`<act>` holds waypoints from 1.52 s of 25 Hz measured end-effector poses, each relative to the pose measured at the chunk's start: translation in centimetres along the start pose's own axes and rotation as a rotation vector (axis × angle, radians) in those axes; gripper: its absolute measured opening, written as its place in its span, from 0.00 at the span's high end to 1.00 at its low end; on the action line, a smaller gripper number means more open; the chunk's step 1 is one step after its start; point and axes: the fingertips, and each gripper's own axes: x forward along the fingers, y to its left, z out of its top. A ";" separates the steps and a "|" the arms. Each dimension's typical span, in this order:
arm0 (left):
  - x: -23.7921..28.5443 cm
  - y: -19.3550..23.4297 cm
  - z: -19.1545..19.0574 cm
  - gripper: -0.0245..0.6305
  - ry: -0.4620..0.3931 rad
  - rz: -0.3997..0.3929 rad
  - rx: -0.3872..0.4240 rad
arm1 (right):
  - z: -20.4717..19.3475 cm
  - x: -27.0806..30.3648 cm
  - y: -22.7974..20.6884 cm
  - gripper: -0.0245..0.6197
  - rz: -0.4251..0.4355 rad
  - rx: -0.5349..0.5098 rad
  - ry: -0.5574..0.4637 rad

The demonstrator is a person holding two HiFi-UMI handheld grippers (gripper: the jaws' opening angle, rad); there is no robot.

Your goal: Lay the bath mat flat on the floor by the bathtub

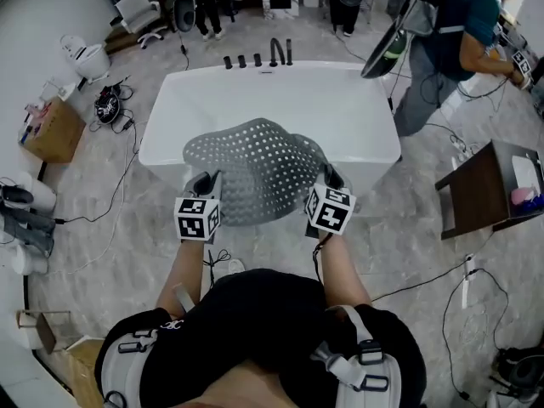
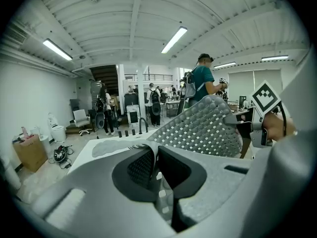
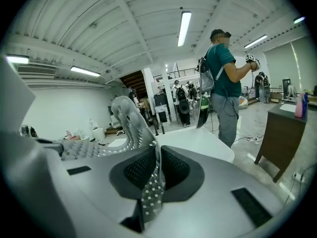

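A grey perforated bath mat (image 1: 255, 168) hangs in the air in front of the white bathtub (image 1: 340, 100), bulging upward in its middle. My left gripper (image 1: 206, 183) is shut on the mat's near left corner, and my right gripper (image 1: 327, 178) is shut on its near right corner. In the left gripper view the mat (image 2: 203, 128) arches up to the right from between the jaws. A strip of the mat (image 3: 126, 123) passes between the pads in the right gripper view and rises to the left.
A person (image 1: 459, 41) stands at the tub's right end. A dark wooden side table (image 1: 484, 189) sits on the right. Cables (image 1: 425, 283) trail over the tiled floor. A cardboard box (image 1: 55, 130) and a toilet (image 1: 85, 58) are at the left. Black taps (image 1: 259, 58) line the tub's far edge.
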 end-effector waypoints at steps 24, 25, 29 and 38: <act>4.6 8.0 -12.7 0.93 0.274 -0.207 -0.016 | -12.2 3.2 4.8 0.93 -0.119 0.055 0.290; 4.8 8.1 -13.8 0.93 0.295 -0.209 -0.020 | -13.2 3.4 4.6 0.93 -0.121 0.054 0.310; 5.8 8.2 -19.4 0.93 0.392 -0.217 -0.043 | -17.9 4.5 3.5 0.93 -0.133 0.080 0.382; 9.8 6.4 -35.3 0.93 0.584 -0.263 -0.090 | -32.3 7.7 0.7 0.93 -0.170 0.086 0.503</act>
